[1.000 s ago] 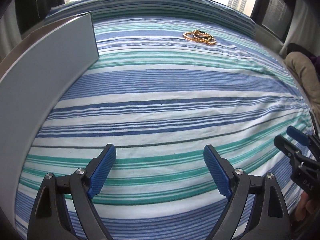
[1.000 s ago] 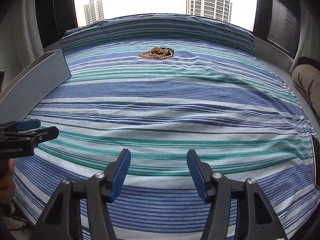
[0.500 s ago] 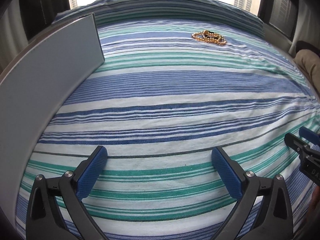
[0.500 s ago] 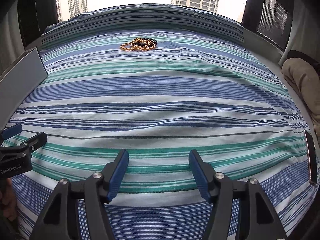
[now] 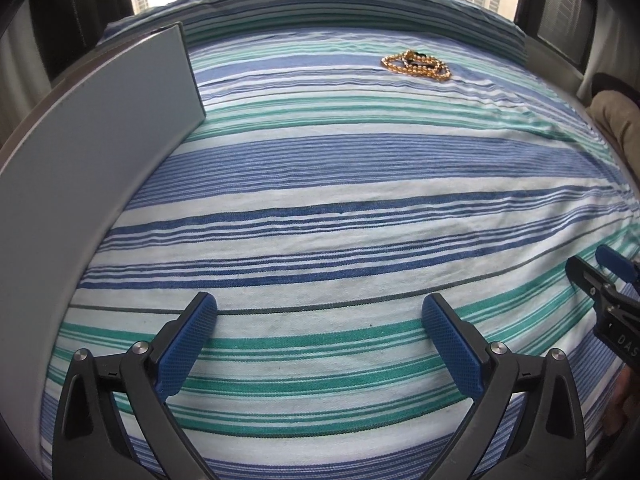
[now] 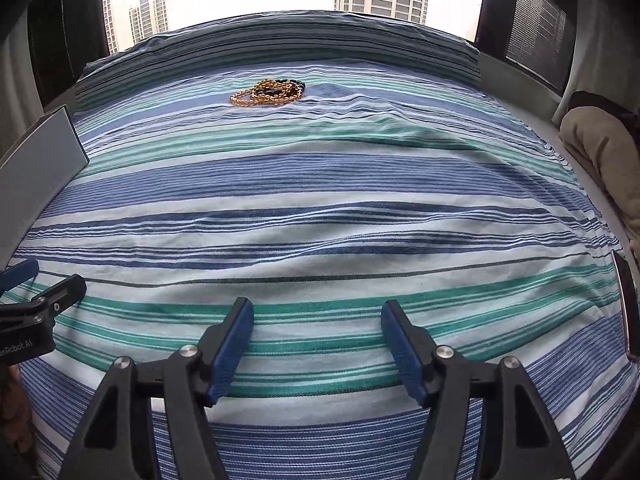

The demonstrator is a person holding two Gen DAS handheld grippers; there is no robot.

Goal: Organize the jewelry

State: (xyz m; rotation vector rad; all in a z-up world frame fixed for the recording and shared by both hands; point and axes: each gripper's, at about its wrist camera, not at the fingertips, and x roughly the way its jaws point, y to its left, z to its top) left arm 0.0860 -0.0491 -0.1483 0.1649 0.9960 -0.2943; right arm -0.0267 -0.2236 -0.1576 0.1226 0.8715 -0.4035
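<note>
The bead pile (image 6: 269, 92) lies far up the bed (image 6: 320, 208), well ahead of both tools. The right tool (image 6: 317, 318) has just been opening and holds nothing. The left tool (image 5: 319, 312) is wide and holds nothing too. The pile looks longer sideways, and maybe a bit closer to the right tool.

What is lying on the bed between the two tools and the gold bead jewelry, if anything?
Nothing visible. The left tool and right tool, both open and empty, hover over the near part of the striped bedsheet. The gold bead jewelry lies far across it. Between them are only soft folds. The grey panel stands off to the left.
</note>
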